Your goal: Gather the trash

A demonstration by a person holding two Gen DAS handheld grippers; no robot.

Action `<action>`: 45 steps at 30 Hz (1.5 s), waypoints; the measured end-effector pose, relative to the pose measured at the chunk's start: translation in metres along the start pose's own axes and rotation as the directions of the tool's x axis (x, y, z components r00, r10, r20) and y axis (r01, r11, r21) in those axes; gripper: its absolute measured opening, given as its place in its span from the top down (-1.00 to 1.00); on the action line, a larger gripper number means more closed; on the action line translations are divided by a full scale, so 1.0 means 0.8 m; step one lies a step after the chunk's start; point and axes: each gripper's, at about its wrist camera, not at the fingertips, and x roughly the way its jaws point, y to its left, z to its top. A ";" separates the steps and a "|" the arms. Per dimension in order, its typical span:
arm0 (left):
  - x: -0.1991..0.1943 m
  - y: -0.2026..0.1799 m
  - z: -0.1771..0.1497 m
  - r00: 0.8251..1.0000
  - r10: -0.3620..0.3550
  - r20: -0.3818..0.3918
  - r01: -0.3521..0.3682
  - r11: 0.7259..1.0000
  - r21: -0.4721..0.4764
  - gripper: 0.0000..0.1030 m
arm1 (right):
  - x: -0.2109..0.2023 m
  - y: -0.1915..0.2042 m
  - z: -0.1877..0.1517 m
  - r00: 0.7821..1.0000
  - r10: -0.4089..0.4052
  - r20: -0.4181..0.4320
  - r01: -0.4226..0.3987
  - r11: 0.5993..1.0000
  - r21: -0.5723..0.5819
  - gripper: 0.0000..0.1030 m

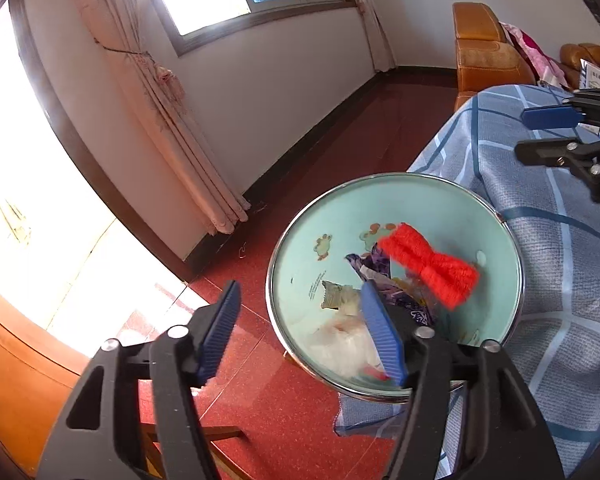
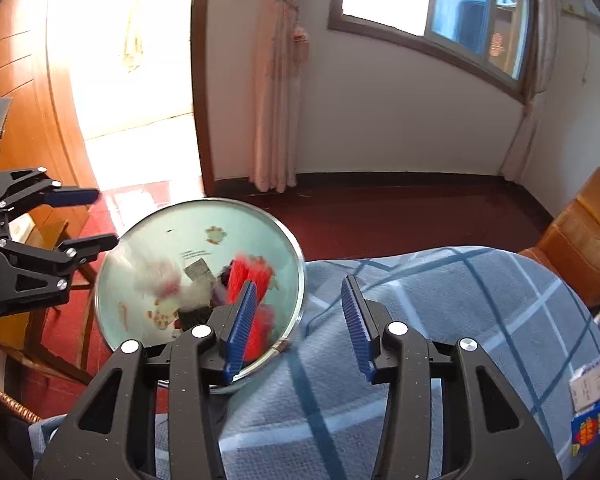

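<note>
Both grippers, left gripper and right gripper, gape empty; red fuzzy bow drops into centre-frame bin; packets at right edge remain.

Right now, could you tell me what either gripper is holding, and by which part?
Nothing: the left gripper and right gripper both stand open; the red bow is over the bin.
</note>
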 end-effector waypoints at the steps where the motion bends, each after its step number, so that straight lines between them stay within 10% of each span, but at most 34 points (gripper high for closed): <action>1: -0.002 0.000 0.000 1.000 -0.003 0.004 0.003 1.000 -0.005 -0.24 | -0.004 -0.004 -0.001 1.000 -0.007 0.008 0.007 1.000 0.009 0.12; 20: -0.095 -0.005 0.023 0.973 -0.030 0.229 0.049 0.996 -0.076 -0.75 | -0.139 -0.037 -0.030 0.972 -0.151 0.180 0.127 0.982 0.139 -0.10; 45: -0.107 -0.007 0.025 0.966 -0.021 0.256 0.043 0.996 -0.078 -0.84 | -0.158 -0.045 -0.041 0.959 -0.196 0.204 0.161 0.971 0.178 -0.18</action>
